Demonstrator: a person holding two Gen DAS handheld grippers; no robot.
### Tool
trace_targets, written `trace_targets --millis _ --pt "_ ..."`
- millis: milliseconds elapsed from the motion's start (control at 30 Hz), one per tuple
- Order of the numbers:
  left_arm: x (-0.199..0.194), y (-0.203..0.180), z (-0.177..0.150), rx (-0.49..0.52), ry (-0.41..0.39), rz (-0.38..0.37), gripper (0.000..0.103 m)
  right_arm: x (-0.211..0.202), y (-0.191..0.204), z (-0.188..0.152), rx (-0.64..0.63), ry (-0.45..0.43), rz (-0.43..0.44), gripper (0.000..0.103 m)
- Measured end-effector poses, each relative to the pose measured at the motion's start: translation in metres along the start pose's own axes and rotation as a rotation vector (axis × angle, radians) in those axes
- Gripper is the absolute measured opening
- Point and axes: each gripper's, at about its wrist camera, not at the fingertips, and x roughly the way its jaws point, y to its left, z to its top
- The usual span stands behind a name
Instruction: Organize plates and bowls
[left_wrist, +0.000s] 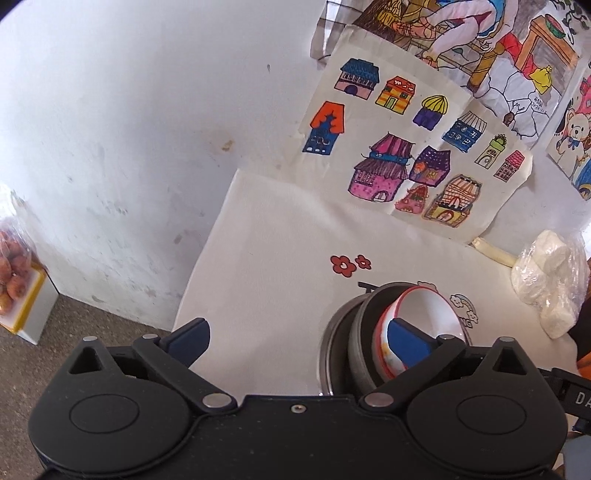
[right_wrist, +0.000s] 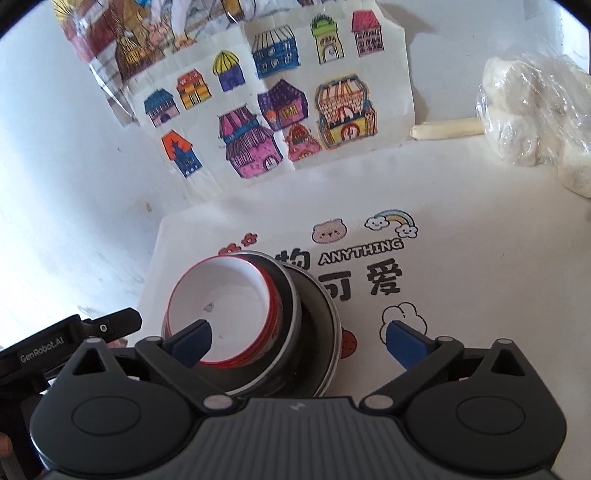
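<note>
A: What sits at the far left?

B: In the left wrist view, a clear bag of small orange-red fruit (left_wrist: 11, 266) rests on a white and yellow box (left_wrist: 29, 314) on the grey floor (left_wrist: 74, 325), against the scuffed white wall (left_wrist: 129, 147).

A: And the left gripper (left_wrist: 299, 341)?

B: Its jaws stand wide apart with nothing gripped. The left blue pad (left_wrist: 192, 341) hangs over the white cloth-covered worktop (left_wrist: 266, 258). The right blue pad shows in front of the bowl's side; whether it touches I cannot tell.

A: Where are the dishes?

B: Stacked near the front of the worktop: a white bowl with a red rim (left_wrist: 424, 310) nests in a dark metal bowl (left_wrist: 360, 328), which sits on a flat steel plate (left_wrist: 330, 350). The stack is upright on the printed cloth, beside the red flower print (left_wrist: 345, 264).

A: The right gripper (right_wrist: 299, 345)?

B: Also fully spread, holding nothing. Its left pad shows over the white bowl's (right_wrist: 221, 299) near rim, and its right pad (right_wrist: 404, 345) over bare cloth, clear of the steel plate (right_wrist: 332, 332).

A: Further right?

B: Coloured drawings of houses (right_wrist: 277, 122) lean against the wall, a cream stick-like roll (right_wrist: 447, 129) lies at the worktop's back, and a clear bag of white lumps (right_wrist: 535, 118) sits at the far right.
</note>
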Motion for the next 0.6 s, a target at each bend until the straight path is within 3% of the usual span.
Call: trace_targets --millis 300,600 --pt "-0.004 0.0 -0.007 0.032 -0.043 0.022 0.102 -0.013 0.007 -0.013 -0.031 -0.132 -0.006 0.103" --pt "-0.011 0.001 -0.013 0.061 -0.114 0.002 0.102 -0.016 -0.006 -0.026 0.032 -0.251 -0.027 0.103"
